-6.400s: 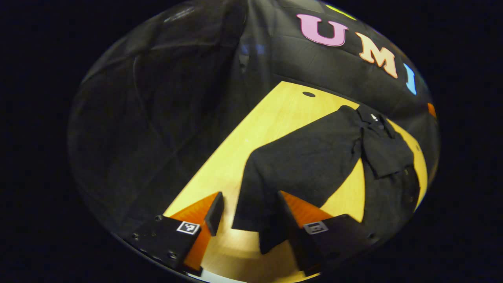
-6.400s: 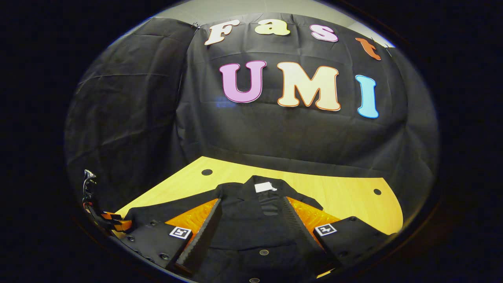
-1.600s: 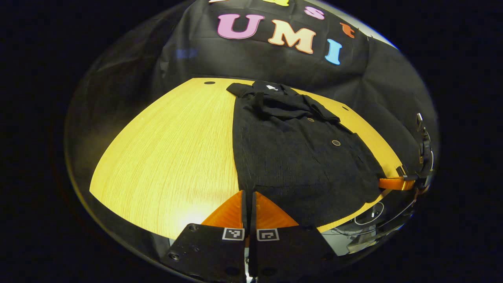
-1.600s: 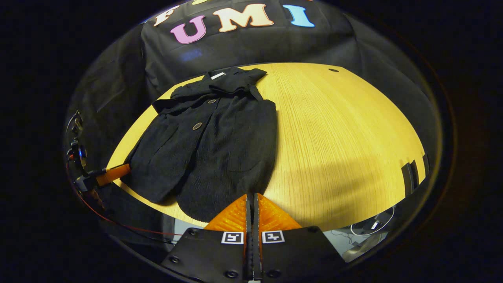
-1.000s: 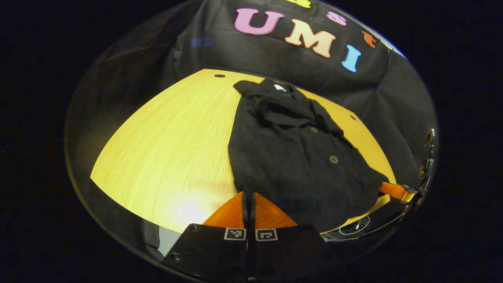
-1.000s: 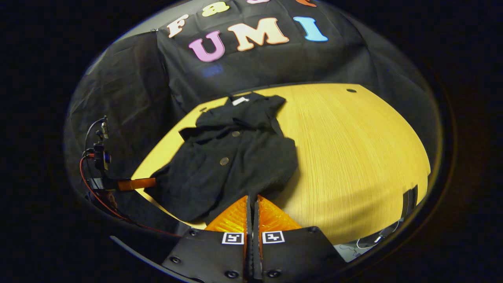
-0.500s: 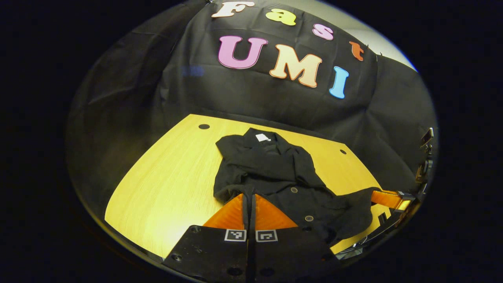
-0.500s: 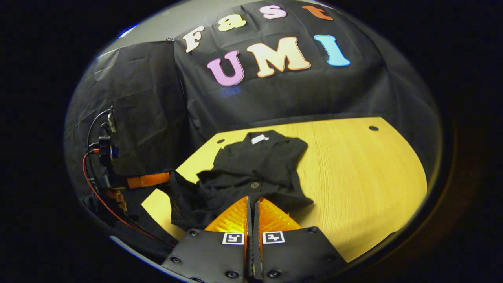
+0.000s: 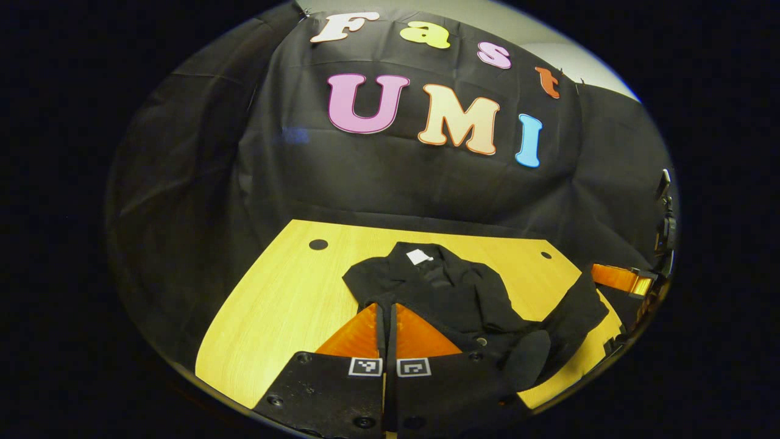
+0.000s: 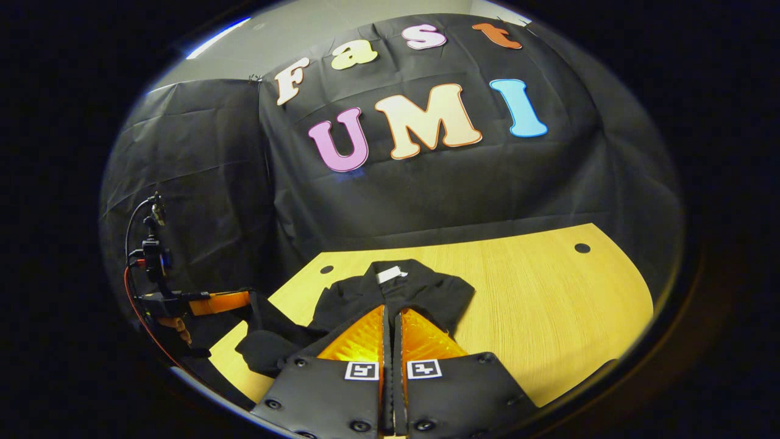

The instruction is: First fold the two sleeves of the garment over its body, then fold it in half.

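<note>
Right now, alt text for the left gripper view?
The left hand-held gripper, fingers together, pinches the hem of a black garment lifted toward its collar over a wooden table. At far right, the other hand-held gripper holds the opposite hem corner up.

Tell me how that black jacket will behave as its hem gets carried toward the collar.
Probably floppy: the jacket sags between the two shut tongs instead of holding a flat edge. It likely bunches rather than creases cleanly, since folds pile up near the collar. It seems light, lifting easily off the table.
</note>
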Demonstrator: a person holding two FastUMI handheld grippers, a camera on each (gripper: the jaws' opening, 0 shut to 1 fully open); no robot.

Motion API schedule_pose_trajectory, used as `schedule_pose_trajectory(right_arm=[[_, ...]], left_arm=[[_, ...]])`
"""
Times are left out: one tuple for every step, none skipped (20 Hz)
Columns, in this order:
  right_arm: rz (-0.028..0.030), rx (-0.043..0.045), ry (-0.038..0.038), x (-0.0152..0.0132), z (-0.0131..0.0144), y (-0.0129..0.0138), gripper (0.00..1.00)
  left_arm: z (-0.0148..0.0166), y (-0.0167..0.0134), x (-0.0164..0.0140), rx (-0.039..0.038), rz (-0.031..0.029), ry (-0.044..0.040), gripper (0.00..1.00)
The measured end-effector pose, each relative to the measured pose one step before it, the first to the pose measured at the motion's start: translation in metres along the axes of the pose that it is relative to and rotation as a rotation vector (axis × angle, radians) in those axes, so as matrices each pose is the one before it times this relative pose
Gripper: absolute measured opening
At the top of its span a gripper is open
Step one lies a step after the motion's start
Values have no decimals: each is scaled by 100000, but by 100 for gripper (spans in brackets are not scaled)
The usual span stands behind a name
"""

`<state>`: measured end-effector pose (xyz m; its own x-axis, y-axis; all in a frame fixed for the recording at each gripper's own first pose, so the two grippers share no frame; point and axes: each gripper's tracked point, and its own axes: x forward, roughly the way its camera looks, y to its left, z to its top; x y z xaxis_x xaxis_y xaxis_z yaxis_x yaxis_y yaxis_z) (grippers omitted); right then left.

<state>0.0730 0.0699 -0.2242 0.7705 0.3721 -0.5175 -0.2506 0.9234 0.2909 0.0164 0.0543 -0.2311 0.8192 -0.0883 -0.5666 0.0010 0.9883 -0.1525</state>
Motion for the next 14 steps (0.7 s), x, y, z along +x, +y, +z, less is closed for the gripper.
schedule_pose_trajectory(right_arm=[[-822,-470,-494,781,656,-268,3],[-828,-390,-527,823,597,-221,0],[-736,-107,-308,801,481,-154,2],[-574,293,-188,762,442,-145,2],[-665,276,-221,774,277,-183,2],[-1093,402,33,899,389,-285,7],[-1118,576,245,903,120,-274,3],[-1356,600,496,945,116,-339,0],[-1364,483,800,1003,-65,-327,2],[-1620,221,967,1005,40,-391,2],[-2304,160,707,1149,185,-450,3],[-2126,727,787,951,185,-404,2],[-1780,1187,681,851,112,-336,2],[-1740,1007,478,745,155,-265,2]], left_arm=[[590,202,836,-546,-484,-684,0],[472,246,859,-139,-353,-298,0],[609,296,884,375,-402,-378,0],[347,214,817,608,-164,-95,0],[452,199,824,478,-651,-419,0],[290,98,987,499,-727,-433,0],[17,369,1000,603,-189,315,0],[-100,427,880,500,67,769,0],[-137,463,1014,93,-44,917,0],[-64,570,1035,-108,647,1210,0],[-75,616,946,101,869,1087,0],[-3,369,836,667,389,-130,0],[95,370,947,1483,128,213,0],[-120,204,827,1499,260,534,0]])
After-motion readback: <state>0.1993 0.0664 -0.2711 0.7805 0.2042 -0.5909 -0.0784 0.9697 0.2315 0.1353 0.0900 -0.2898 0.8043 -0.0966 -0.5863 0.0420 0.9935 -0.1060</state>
